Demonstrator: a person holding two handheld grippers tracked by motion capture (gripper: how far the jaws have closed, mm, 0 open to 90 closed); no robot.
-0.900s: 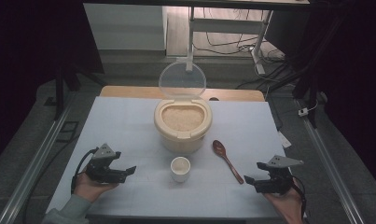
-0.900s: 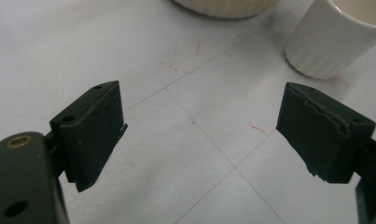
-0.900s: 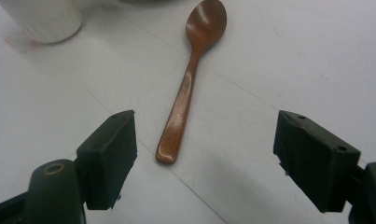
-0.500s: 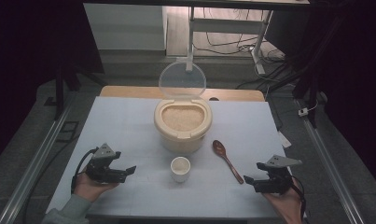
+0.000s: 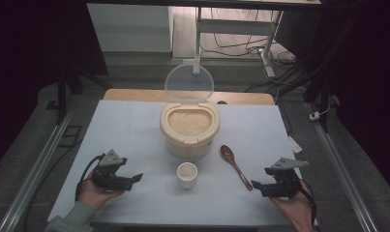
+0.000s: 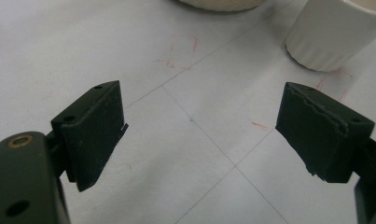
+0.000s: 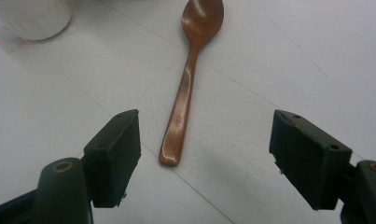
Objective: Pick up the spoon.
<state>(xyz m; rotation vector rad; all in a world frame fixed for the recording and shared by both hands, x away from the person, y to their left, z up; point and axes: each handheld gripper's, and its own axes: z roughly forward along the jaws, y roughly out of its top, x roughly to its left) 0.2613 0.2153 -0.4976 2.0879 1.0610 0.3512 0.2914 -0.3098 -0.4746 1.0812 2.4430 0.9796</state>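
Observation:
A cream rice container (image 5: 189, 129) full of rice stands mid-table, its clear lid (image 5: 188, 83) hinged upright behind it. In front of it sits a small white cup (image 5: 187, 174) (image 6: 332, 32) (image 7: 29, 16). A brown wooden spoon (image 5: 236, 166) (image 7: 188, 77) lies right of the cup, handle toward the front. My left gripper (image 5: 134, 179) (image 6: 199, 135) rests low at the front left, open and with nothing between its pads, pointing toward the cup. My right gripper (image 5: 257, 186) (image 7: 204, 149) is open at the front right, just short of the spoon's handle end.
The white table top (image 5: 125, 135) carries thin pencil lines and faint red marks (image 6: 181, 56). A wooden board edge (image 5: 134, 94) lies behind it, metal rails (image 5: 33, 169) run along both sides, and a desk frame with cables (image 5: 241, 43) stands beyond.

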